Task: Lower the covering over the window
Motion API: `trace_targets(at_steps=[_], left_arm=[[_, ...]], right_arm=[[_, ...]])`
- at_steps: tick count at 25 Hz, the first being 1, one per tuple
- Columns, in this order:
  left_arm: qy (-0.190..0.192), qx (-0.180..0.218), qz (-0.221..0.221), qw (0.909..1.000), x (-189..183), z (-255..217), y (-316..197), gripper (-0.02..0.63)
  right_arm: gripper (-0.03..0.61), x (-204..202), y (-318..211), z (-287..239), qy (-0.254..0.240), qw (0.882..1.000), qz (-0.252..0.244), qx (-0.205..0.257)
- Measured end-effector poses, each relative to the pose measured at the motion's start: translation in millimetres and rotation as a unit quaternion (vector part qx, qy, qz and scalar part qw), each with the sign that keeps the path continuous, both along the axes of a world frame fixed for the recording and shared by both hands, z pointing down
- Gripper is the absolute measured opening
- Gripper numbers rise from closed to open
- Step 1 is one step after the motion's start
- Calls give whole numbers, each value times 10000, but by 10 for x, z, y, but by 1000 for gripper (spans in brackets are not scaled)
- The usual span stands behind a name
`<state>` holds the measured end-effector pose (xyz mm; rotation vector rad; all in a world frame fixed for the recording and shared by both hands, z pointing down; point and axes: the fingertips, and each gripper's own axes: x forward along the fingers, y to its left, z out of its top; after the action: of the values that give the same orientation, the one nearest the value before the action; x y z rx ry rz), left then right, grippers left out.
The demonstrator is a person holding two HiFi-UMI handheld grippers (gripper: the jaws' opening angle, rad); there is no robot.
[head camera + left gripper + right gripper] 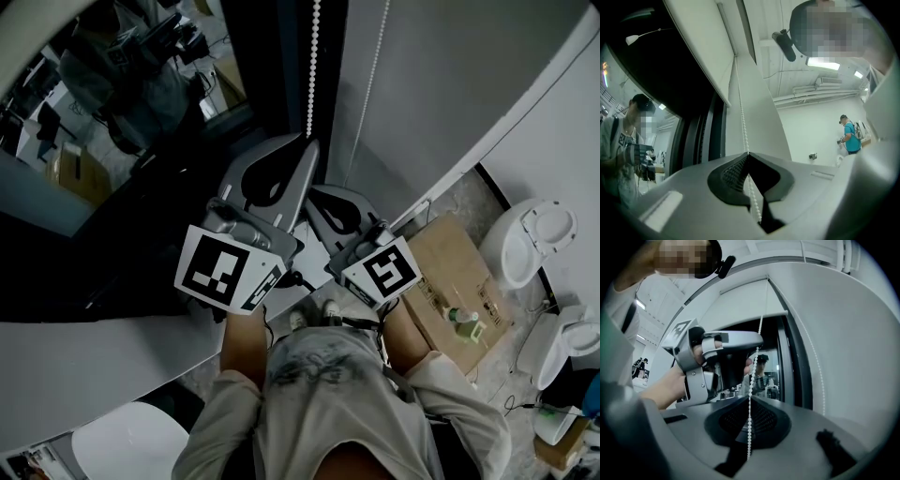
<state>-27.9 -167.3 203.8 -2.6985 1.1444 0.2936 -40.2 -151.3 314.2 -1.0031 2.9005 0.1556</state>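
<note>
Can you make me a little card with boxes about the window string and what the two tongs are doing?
Place: beside a dark window
Blind: white, only part way down
String: white bead chain, hanging straight
Left tongs: shut on the bead chain, higher up
Right tongs: shut on the same bead chain, just below the left tongs
Job: blind not fully lowered yet

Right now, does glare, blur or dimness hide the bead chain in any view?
Head view: dim overall, the window glass mirrors the room, yet the bead chain shows white. Left gripper view: chain sharp, ceiling light bright but clear of it. Right gripper view: fisheye bows the roller blind; chain crisp.
</note>
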Motion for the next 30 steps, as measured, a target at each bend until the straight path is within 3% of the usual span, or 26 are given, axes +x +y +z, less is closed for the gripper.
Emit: trace_targets(at_steps=[12, 20, 22, 30], left_arm=[[-95, -294, 22, 9995, -9, 344, 26, 8], [-176, -576, 96, 9981, 45, 652, 51, 9], [-173, -628, 99, 9978, 37, 717, 55, 9], [-296, -855, 143, 9958, 69, 1011, 106, 8]], right_arm=[[20, 313, 107, -507, -520, 9975, -59, 482], [23, 283, 118, -806, -502, 9951, -139, 840], [59, 264, 96, -847, -492, 9948, -140, 876], [86, 251, 37, -945, -468, 9944, -87, 945]])
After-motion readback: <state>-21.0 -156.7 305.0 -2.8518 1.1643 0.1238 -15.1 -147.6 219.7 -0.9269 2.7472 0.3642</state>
